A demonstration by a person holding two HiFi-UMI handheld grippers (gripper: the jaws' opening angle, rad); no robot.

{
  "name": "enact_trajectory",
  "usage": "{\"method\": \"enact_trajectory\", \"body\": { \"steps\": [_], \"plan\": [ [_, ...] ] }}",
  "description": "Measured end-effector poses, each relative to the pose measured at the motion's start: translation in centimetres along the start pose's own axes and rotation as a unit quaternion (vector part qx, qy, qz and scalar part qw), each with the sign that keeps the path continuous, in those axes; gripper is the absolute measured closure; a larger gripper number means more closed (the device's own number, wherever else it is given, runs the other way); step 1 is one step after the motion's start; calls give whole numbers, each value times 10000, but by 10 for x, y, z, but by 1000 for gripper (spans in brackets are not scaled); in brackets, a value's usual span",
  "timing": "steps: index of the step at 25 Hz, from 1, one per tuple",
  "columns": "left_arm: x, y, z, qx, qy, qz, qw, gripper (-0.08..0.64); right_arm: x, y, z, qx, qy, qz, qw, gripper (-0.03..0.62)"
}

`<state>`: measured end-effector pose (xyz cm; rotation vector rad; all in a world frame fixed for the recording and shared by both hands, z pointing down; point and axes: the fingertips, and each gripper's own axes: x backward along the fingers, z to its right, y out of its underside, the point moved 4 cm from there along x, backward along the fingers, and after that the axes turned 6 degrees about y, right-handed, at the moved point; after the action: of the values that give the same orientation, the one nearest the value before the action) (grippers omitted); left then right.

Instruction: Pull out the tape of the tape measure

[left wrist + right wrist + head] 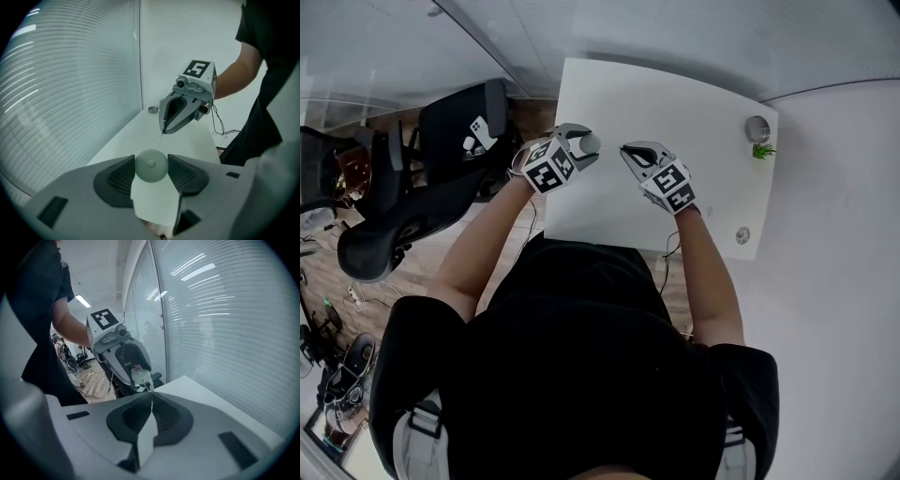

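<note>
Grey left tool (151,161) pinches the round pale-green tape measure (151,166) by its sides, the pads spread only as wide as the case. It is held above the white desk (656,103). In the head view the right tool (152,395) sits at its 3 o'clock, jaws pressed together on the end of the tape (160,141). A short thin run shows between the two. Step in hand: drawing out, by my judgement barely begun. Next move likely calls for the right tool to pull away toward 3 o'clock while the left grips the case firm.
</note>
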<state>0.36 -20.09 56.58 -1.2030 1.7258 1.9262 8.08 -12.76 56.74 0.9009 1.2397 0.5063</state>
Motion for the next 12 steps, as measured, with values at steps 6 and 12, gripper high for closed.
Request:
{"method": "enact_trajectory", "body": {
  "steps": [6,12],
  "plan": [
    [3,1,0,129,-70,72,9999,330,11,10,4,-123,141,-32,9998,583],
    [8,4,0,231,-178,109,9995,330,16,16,5,-123,235,-76,9996,583]
  ]
}}
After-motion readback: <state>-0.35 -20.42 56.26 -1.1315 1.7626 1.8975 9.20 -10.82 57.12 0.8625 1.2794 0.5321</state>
